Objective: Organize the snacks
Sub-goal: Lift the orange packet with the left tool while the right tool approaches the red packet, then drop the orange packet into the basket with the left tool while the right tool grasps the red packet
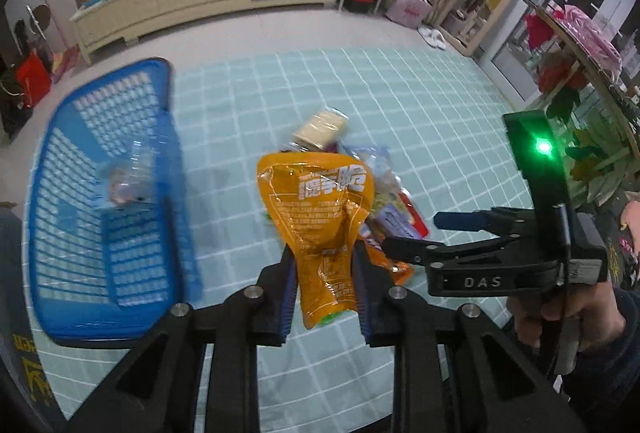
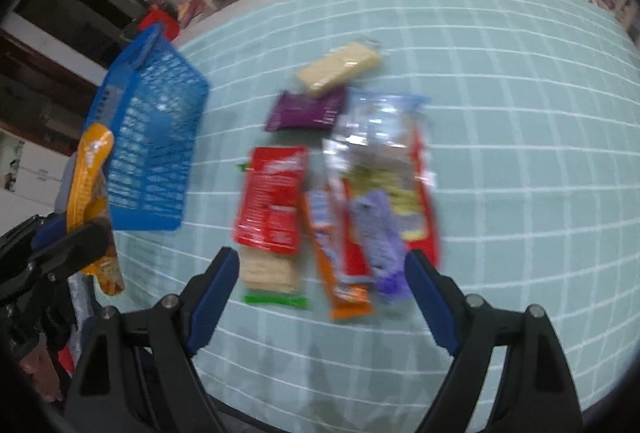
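Left wrist view: the left gripper (image 1: 324, 285) has its blue-padded jaws pressed on the lower part of a crinkled orange foil snack pouch (image 1: 320, 221) with white printed characters. The pouch is off the table, standing up between the fingers. To its left sits a blue perforated plastic basket (image 1: 52, 217) on the pale green grid-patterned tablecloth (image 1: 420, 121); a clear wrapped item (image 1: 128, 177) lies inside it, blurred. Behind the pouch lies a heap of remaining snacks, topmost a beige wafer pack in clear wrap (image 1: 322, 127). At right, the right gripper (image 1: 412, 233) is seen from the side, jaws apart, a green light lit on its housing, with a hand (image 1: 560, 317) on its handle.

Right wrist view: the right gripper (image 2: 322, 265) has its jaws spread wide, nothing between the pads, poised above the snack heap. Below it: a red flat packet (image 2: 272, 201), a purple packet (image 2: 306, 111), the beige wafer pack (image 2: 340, 69), a long orange bar wrapper (image 2: 340, 265), a lilac small packet (image 2: 376, 233), and a clear bag with red edges (image 2: 384, 149). The picture is motion-blurred. The blue basket (image 2: 148, 149) stands at left on the tablecloth (image 2: 520, 153). The orange pouch (image 2: 90, 185) shows at the far left edge, clamped in the left gripper (image 2: 76, 241), just beside the basket's near wall.
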`<state>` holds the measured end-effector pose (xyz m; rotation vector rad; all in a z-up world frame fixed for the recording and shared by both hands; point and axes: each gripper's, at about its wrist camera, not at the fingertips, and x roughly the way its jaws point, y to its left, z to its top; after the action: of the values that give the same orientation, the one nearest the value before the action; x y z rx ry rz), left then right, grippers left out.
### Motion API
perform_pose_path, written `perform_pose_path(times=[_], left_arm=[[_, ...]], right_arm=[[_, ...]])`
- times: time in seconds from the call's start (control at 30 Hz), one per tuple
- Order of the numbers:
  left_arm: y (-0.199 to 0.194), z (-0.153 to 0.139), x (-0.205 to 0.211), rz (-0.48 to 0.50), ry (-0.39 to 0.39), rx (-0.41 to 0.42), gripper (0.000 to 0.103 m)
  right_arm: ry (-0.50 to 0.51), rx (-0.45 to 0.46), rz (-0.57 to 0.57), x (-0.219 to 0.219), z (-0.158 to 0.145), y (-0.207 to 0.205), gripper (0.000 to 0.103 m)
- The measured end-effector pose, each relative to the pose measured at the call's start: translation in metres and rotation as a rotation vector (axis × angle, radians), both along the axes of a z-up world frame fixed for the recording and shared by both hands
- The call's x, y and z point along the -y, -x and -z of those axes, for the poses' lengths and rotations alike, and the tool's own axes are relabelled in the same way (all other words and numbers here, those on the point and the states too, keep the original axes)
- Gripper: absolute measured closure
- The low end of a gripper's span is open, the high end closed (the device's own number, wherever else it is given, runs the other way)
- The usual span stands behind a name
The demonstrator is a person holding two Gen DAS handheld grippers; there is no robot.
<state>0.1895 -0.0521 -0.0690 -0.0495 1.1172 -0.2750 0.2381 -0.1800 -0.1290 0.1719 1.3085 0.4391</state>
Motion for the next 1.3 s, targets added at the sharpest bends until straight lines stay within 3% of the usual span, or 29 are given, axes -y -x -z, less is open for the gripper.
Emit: perform_pose_path(times=[0.1, 0.47, 0.6, 0.73, 0.83, 1.07, 1.13, 1.3], left_arm=[[0.001, -0.007, -0.019, -0.024, 0.000, 0.010, 0.080], [-0.007, -0.022, -0.090, -0.146, -0.045, 0.051, 0.080], [-0.016, -0.018, -0.110, -0.190, -0.050, 0.045, 0.080], [-0.030, -0.011, -0.123, -0.203, -0.072, 0.033, 0.080], [-0.041, -0.009, -0.135, -0.211, -0.088, 0.031, 0.080], [-0.080, -0.001, -0.158, -0.239, -0.107, 0.015, 0.080], [-0.094, 0.003, -0.160, -0.231, -0.152, 0.003, 0.080], [-0.120, 0.016, -0.164, -0.218, -0.144, -0.018, 0.076]], right_arm=[[-0.012, -0.016, -0.015, -0.021, 0.003, -0.008, 0.016], [0.094, -0.043, -0.073, -0.078, 0.029, -0.039, 0.016], [0.112, -0.086, -0.066, -0.088, 0.048, -0.051, 0.015], [0.156, -0.059, -0.076, -0.100, 0.054, -0.053, 0.016], [0.191, -0.061, -0.088, -0.108, 0.060, -0.053, 0.021], [0.211, -0.067, -0.099, -0.117, 0.074, -0.049, 0.050], [0.217, -0.059, -0.100, -0.118, 0.072, -0.047, 0.053], [0.208, -0.053, -0.102, -0.118, 0.064, -0.044, 0.063]])
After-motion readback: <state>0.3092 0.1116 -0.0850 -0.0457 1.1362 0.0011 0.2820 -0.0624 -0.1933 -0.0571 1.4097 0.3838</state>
